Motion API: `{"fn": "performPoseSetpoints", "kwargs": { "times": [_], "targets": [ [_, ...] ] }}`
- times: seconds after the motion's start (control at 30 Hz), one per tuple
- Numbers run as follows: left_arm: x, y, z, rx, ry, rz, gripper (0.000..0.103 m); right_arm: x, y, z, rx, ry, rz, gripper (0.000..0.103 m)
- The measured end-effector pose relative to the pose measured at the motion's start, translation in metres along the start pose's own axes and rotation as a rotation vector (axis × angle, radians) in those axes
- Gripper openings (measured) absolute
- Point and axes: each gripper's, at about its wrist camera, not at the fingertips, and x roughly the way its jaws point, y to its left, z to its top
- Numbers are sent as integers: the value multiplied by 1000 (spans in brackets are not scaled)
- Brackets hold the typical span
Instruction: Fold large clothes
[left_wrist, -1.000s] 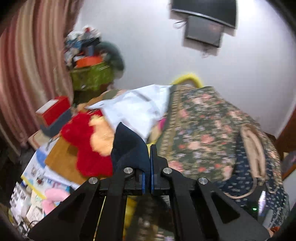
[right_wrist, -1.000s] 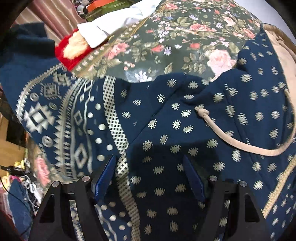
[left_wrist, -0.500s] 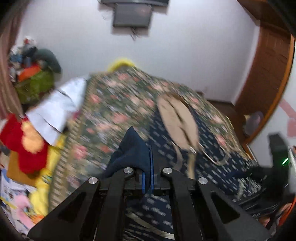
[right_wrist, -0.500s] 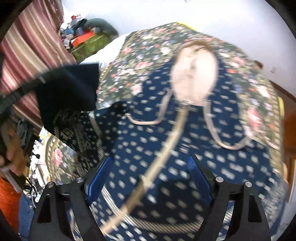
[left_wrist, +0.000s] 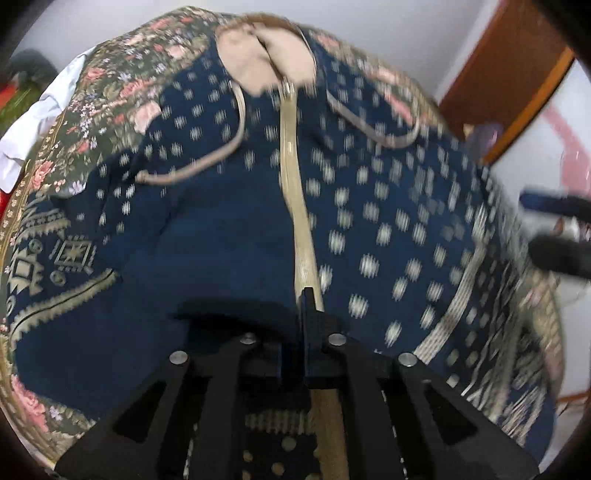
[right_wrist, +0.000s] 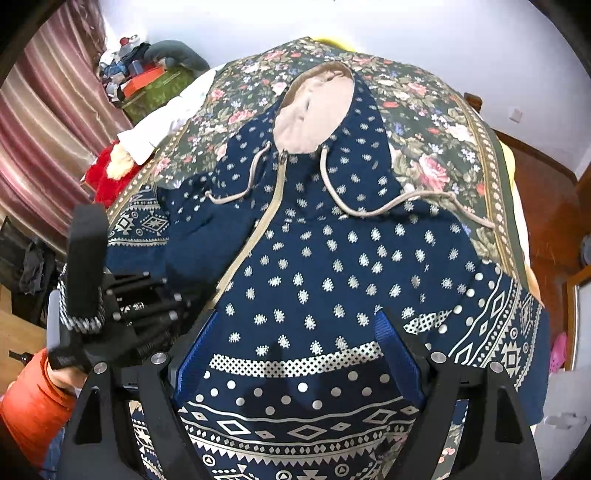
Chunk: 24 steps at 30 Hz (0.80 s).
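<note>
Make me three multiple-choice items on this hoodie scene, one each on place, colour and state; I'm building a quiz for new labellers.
1. The hoodie lies on:
A. a floral cover
B. a bare wooden floor
C. a glass desk

2. The hood lining is:
A. beige
B. green
C. black

3. The right gripper is:
A. shut on a drawstring
B. open
C. out of view

Answers:
1 A, the floral cover shows around the hood and shoulders.
2 A, the lining matches the beige zipper.
3 B, its blue pads stand wide apart above the hem.
</note>
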Motion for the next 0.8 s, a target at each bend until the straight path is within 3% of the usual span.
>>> {"fn": "performPoseSetpoints", "kwargs": {
  "times": [0.07,0.13,0.33,0.47,0.53,0.63,0.8],
  "targets": [
    [-5,0,-8,27,13,11,22,2,6,-1,-12,4,3,83],
    [-19,7,-15,25,16,1,47,6,16,1,-33,4,1,83],
    [-71,43,-37,-46,-51,-25,50,15,48,11,-93,-1,15,83],
    [-100,83,-51,-99,-109,-29,64,31,76,19,-144,11,23,83],
    [-105,99,-60,-111,-112,6,70,44,91,22,-174,28,24,83],
    [-101,122,-73,-111,-90,99,70,69,113,28,-215,68,23,83],
    [-83,158,-92,-188,-42,101,70,114,141,37,-257,129,6,83]
  ]
}}
